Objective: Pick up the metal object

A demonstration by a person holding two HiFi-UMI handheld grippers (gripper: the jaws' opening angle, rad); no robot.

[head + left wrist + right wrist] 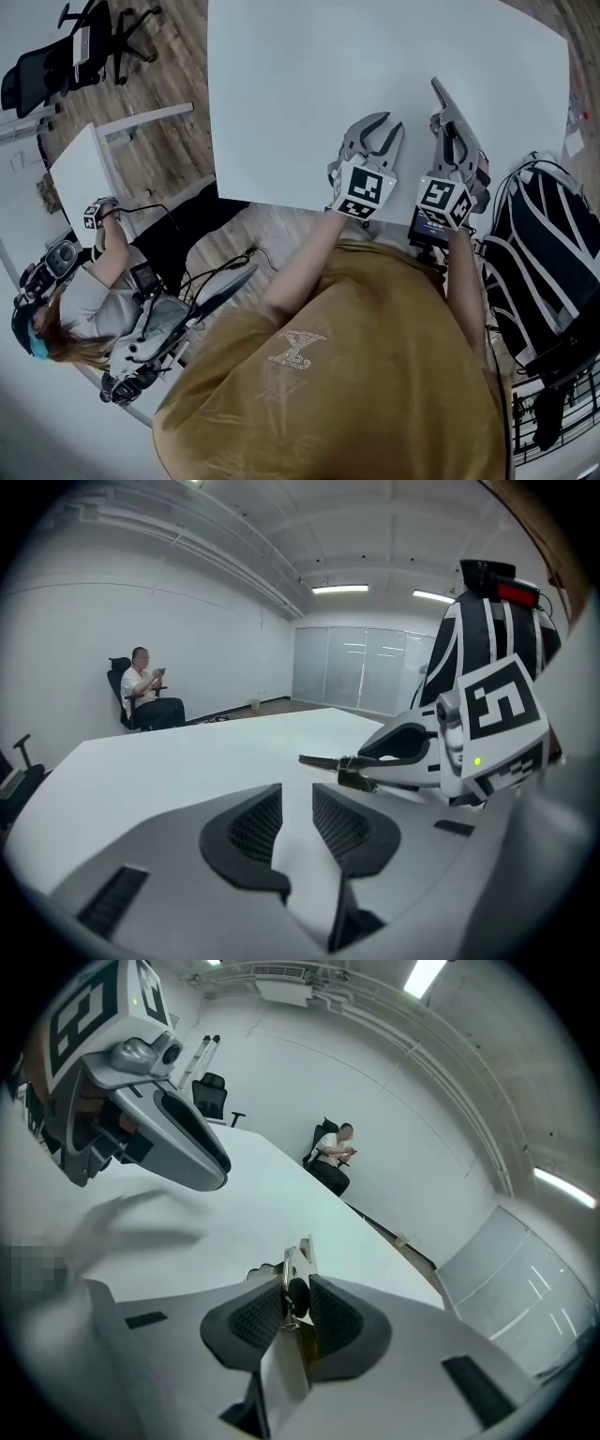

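Note:
My right gripper (pixel 442 120) hovers over the white table (pixel 375 66) near its front edge, shut on the metal object (pixel 439 94), a thin flat silvery piece that sticks out forward past the fingertips. In the right gripper view the metal object (pixel 296 1283) stands clamped upright between the dark ribbed pads (pixel 333 1321). Just to its left, my left gripper (pixel 380 133) is open and holds nothing. The left gripper view shows its pads (pixel 251 825) a small way apart, and beyond them the right gripper (pixel 412 752) with the metal object (pixel 328 760) pointing left.
A black-and-white striped bag (pixel 544 253) sits right of the table. At the lower left a person (pixel 84 300) sits with equipment beside a small white desk (pixel 84 169). Office chairs (pixel 75 47) stand at the top left. Another person sits far off (pixel 142 694).

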